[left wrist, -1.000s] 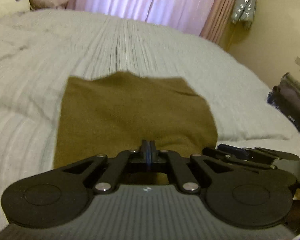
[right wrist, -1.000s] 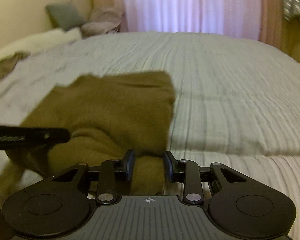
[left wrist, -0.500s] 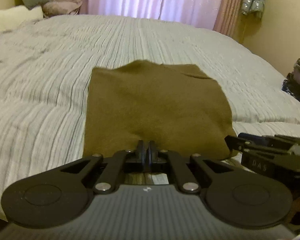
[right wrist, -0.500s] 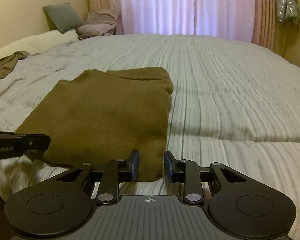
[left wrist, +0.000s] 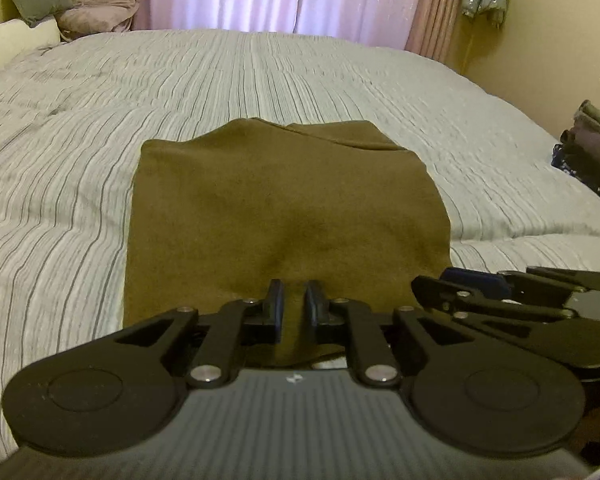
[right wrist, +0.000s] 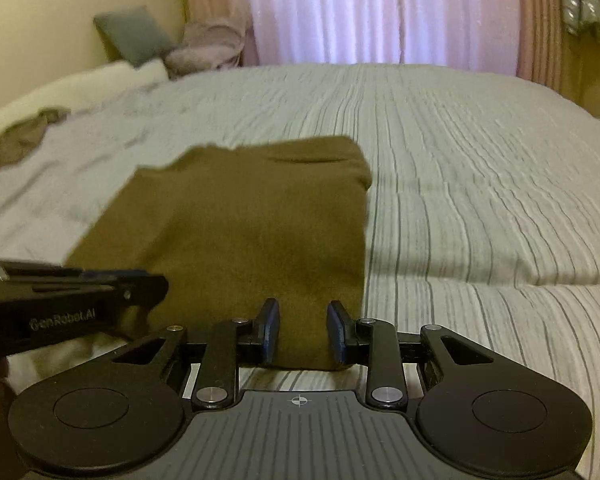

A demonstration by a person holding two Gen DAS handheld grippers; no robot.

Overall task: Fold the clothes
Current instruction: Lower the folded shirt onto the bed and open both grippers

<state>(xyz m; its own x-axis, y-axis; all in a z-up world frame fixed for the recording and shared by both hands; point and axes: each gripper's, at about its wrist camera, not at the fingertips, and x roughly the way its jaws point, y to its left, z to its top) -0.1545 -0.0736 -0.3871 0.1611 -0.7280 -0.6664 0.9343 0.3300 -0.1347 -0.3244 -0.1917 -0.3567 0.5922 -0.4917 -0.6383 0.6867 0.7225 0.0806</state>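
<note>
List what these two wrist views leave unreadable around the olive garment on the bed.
- Olive garment, left wrist view: near hem hidden behind the left claw, whose jaws are opening.
- Same garment, right wrist view: near left corner hidden by the left claw's body; far edge blurred.
- Brownish cloth, right wrist view: blurred, cut by the edge.
- Dark pile, left wrist view: cut by the edge.

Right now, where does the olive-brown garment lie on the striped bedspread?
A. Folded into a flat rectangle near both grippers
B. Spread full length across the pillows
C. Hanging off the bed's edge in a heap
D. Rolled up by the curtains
A: the olive-brown garment lies flat as a folded rectangle on the striped bedspread, just ahead of the left gripper and right gripper.
</note>
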